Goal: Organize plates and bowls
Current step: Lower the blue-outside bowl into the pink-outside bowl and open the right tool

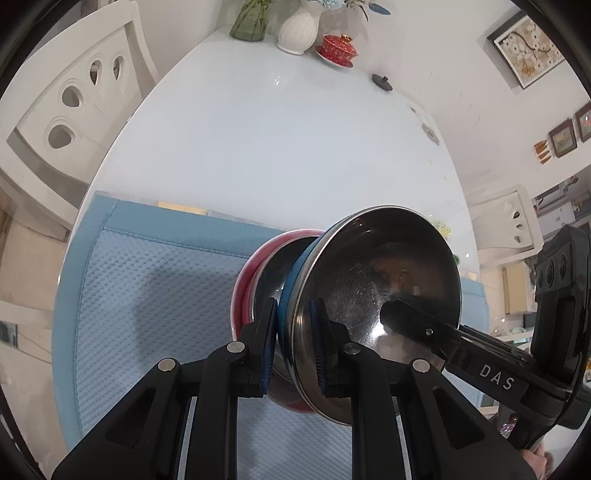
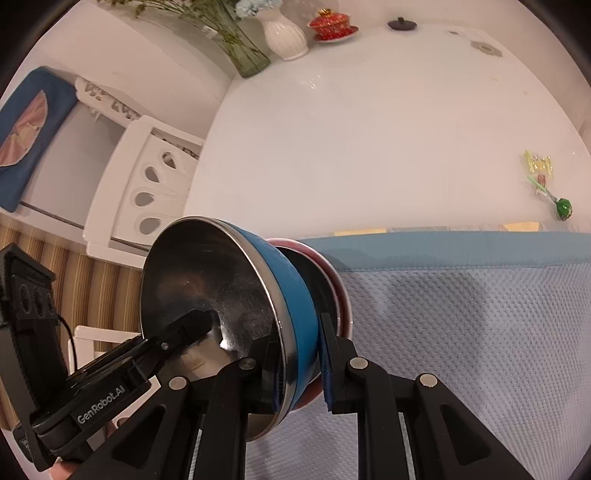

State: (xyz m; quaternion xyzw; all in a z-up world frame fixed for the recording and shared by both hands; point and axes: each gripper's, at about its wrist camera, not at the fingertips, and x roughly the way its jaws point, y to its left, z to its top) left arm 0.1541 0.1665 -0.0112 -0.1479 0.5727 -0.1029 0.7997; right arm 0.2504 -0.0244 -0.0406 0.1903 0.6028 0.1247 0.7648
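Both grippers pinch the blue bowl's rim: left gripper (image 1: 295,343), right gripper (image 2: 301,360). The blue bowl (image 1: 291,291), nested in a red bowl (image 1: 243,273), hangs tilted above the near mat (image 1: 147,288). Risk: the steep tilt may let the red bowl slide out.

You have the blue-sided steel bowl (image 1: 373,295) gripped at its rim from two opposite sides: your left gripper (image 1: 295,347) on one side, your right gripper (image 2: 301,354) on the other. The bowl is tipped on edge over the pale blue quilted mat (image 1: 147,295), and nested against its underside is the red-rimmed steel bowl (image 1: 258,266). The mat lies at the near end of the white oval table (image 1: 277,140). At the table's far end stand the green glass vase (image 1: 249,22), the white ribbed vase (image 1: 299,29) to its right, then the red lidded cup on a saucer (image 1: 338,48).
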